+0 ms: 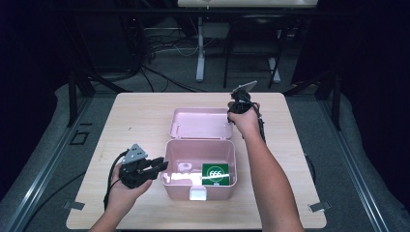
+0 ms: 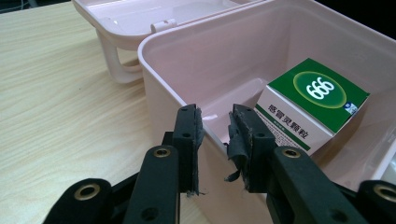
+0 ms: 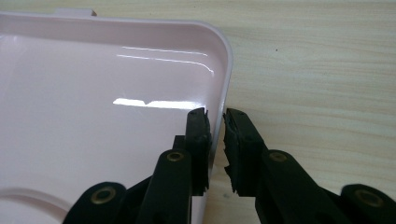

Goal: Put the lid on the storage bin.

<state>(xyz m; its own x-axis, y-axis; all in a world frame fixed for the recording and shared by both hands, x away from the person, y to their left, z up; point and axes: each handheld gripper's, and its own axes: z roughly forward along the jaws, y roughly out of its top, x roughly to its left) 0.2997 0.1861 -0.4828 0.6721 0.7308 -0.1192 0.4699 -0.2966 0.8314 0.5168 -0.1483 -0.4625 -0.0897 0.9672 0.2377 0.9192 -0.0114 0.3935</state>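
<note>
Wooden table (image 1: 145,116), pale grain, in a dark room with cables on the floor behind. Left gripper (image 1: 157,166): held at the left wall of the pink box (image 1: 169,159), jaws a narrow gap apart astride the rim (image 2: 173,95), not visibly clamped. Box contents: green-and-white carton (image 1: 215,173) marked 666 (right half of the box). Lid (image 1: 200,123): open, lying flat behind the box. Right gripper (image 3: 216,122): jaws nearly closed either side of the lid's right edge (image 3: 228,60); grip cannot be told.
</note>
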